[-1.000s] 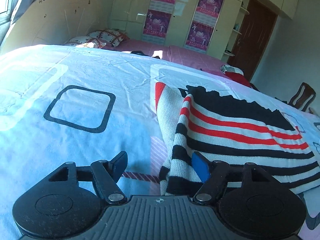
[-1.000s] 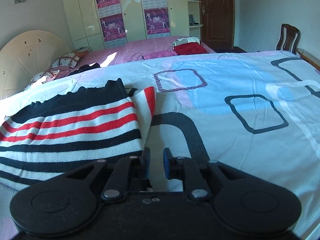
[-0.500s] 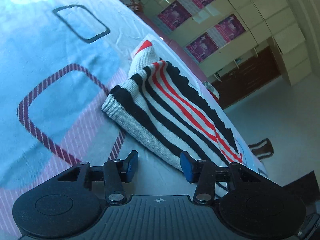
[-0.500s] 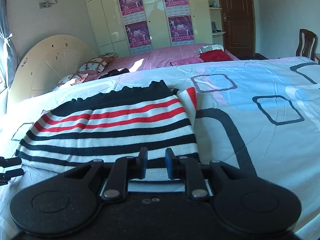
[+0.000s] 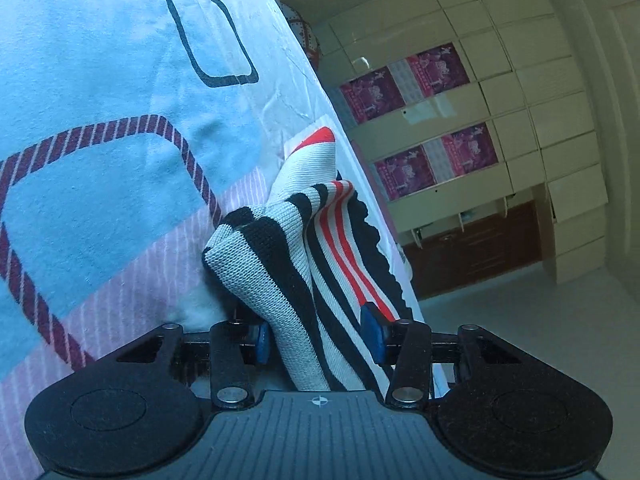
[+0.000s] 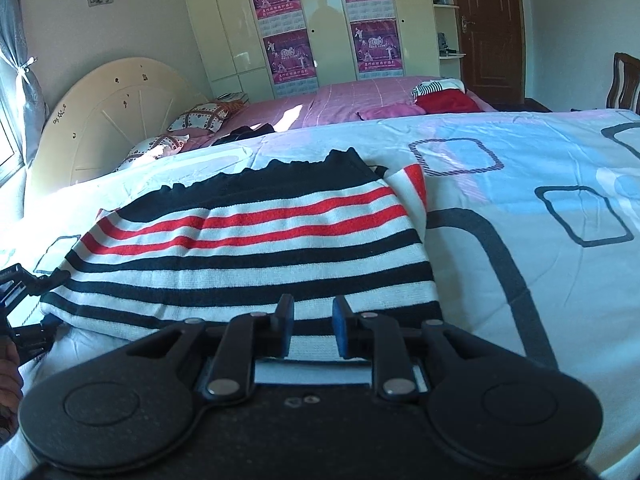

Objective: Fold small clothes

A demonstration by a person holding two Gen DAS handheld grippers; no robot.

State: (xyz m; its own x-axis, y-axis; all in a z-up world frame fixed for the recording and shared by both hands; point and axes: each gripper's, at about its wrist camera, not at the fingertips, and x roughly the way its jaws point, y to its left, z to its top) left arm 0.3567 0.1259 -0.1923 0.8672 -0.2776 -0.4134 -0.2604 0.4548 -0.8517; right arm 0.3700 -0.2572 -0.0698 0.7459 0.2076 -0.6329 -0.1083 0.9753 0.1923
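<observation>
A black, white and red striped knitted garment [image 6: 248, 256] lies folded on the bed. In the left wrist view my left gripper [image 5: 318, 340] is rolled on its side, jaws open around the garment's bunched left end [image 5: 304, 264], fabric between the blue pads. The left gripper also shows at the far left of the right wrist view [image 6: 24, 300]. My right gripper [image 6: 313, 330] sits at the garment's near edge, jaws open a finger's width, nothing held between them.
The bed sheet [image 6: 520, 208] is pale blue and white with dark rounded squares. A second pink bed [image 6: 344, 100] with pillows and clothes lies behind. Wardrobes with posters [image 6: 320, 40], a door [image 6: 488, 28] and a chair [image 6: 624, 80] stand at the back.
My left gripper rolled further sideways and moved onto the garment's left end, which is now bunched between its jaws. My right gripper shifted left over the garment's near edge and opened slightly.
</observation>
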